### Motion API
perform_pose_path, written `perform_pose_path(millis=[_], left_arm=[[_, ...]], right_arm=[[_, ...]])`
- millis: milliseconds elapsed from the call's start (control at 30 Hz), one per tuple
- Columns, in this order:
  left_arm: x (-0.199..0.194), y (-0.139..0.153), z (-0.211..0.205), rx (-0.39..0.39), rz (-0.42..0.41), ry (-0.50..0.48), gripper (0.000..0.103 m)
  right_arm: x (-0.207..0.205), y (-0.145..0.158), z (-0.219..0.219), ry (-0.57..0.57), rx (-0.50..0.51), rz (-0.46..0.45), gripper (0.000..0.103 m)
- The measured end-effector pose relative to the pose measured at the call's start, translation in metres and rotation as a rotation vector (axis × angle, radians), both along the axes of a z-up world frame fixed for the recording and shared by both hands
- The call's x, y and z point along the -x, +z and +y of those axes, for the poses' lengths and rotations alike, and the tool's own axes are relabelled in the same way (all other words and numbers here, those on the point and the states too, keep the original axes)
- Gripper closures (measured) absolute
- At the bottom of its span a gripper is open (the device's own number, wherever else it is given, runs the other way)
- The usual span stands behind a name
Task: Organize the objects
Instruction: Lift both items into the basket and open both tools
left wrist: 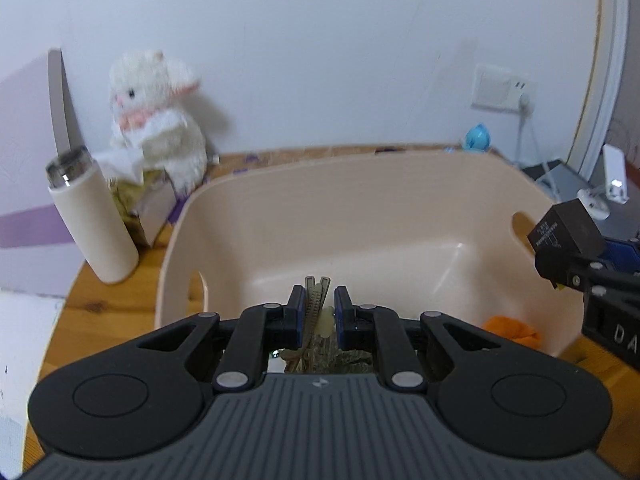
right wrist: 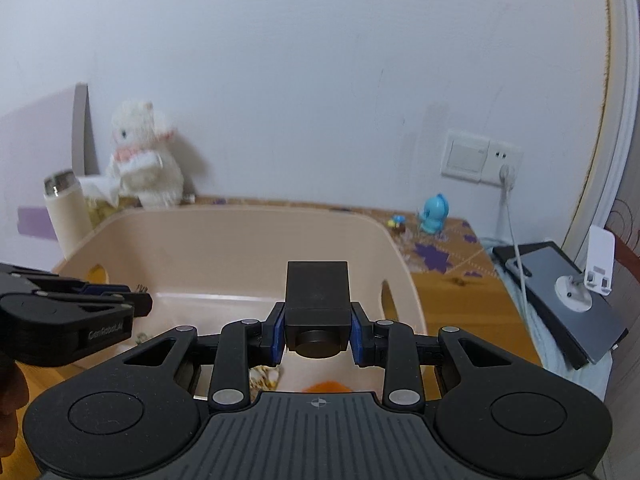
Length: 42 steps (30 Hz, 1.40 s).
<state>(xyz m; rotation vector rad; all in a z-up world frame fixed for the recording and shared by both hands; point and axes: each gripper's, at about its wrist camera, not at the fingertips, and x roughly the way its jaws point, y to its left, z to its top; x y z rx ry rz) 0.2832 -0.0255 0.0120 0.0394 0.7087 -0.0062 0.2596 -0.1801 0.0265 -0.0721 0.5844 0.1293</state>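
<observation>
Right claw (right wrist: 318, 334) grips black box (right wrist: 317, 292) (over the bin (right wrist: 240, 236)).

One beige bin (left wrist: 360, 200), one plush lamb (left wrist: 156, 116), one flask (left wrist: 92, 220), one blue figurine (right wrist: 434, 219), one black box (right wrist: 318, 294), one orange piece (left wrist: 512, 330), two grippers (left wrist: 318, 312) (right wrist: 318, 332).

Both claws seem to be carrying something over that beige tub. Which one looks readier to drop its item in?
Probably the left gripper: its hair clip already hangs inside the beige bin. The right gripper holds its black box higher, near the bin's right rim.
</observation>
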Motion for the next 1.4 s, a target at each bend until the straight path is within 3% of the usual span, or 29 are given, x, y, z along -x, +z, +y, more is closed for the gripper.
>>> perform_pose_path(millis=[267, 300, 467, 533, 800, 1000, 1200, 1400], left_arm=[[-0.014, -0.019, 0.004, -0.035, 0.100, 0.038, 0.084], [-0.012, -0.018, 0.004, -0.034, 0.098, 0.036, 0.084], [0.006, -0.002, 0.005, 0.005, 0.044, 0.014, 0.037], [0.017, 0.006, 0.002, -0.009, 0.013, 0.021, 0.028], [0.054, 0.025, 0.000, -0.004, -0.027, 0.008, 0.025], [0.085, 0.030, -0.006, -0.026, -0.049, -0.014, 0.022], [0.109, 0.023, -0.011, -0.005, -0.043, -0.022, 0.021], [0.122, -0.003, -0.023, 0.007, -0.005, -0.036, 0.021]], right_arm=[[-0.020, -0.017, 0.004, 0.001, 0.031, 0.079, 0.074], [-0.019, -0.017, 0.004, 0.001, 0.029, 0.081, 0.064], [-0.004, -0.005, -0.003, 0.000, 0.003, 0.042, 0.047], [0.004, 0.001, -0.006, -0.004, -0.002, 0.026, 0.045], [0.050, 0.021, -0.027, -0.026, -0.031, -0.035, 0.025], [0.080, 0.015, -0.035, -0.021, 0.020, -0.029, 0.018], [0.101, 0.001, -0.041, -0.020, 0.036, 0.002, 0.016], [0.111, -0.018, -0.046, -0.025, 0.029, 0.044, 0.016]])
